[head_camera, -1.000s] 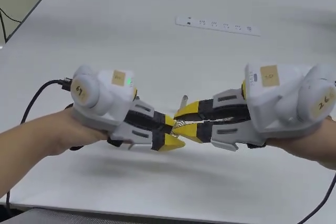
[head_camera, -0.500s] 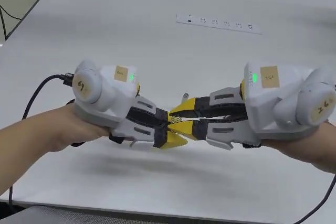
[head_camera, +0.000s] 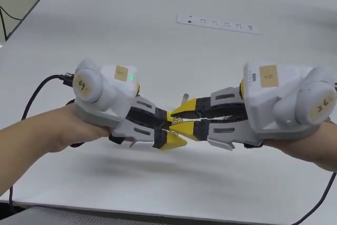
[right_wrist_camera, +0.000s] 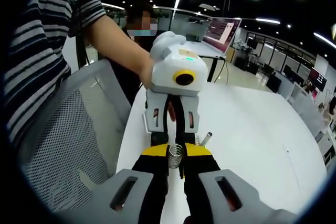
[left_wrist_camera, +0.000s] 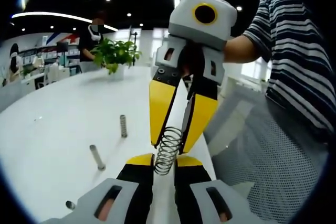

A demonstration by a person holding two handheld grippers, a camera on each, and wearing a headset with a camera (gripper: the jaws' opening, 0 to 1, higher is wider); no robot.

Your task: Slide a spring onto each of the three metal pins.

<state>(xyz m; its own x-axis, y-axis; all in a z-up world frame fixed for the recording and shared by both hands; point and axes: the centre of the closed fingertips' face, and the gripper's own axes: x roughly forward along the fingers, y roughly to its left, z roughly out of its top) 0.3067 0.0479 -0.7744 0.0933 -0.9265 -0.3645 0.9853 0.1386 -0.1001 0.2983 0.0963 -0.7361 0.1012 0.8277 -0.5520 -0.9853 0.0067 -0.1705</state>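
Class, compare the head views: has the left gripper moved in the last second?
Yes, slightly. Against the power strip, the left gripper has edged right and a little up the picture, toward the right gripper.

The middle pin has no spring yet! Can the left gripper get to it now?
Probably yes: only bare table lies between the left gripper and the middle pin. First, though, the spring between its jaws and the right gripper's must be sorted out.
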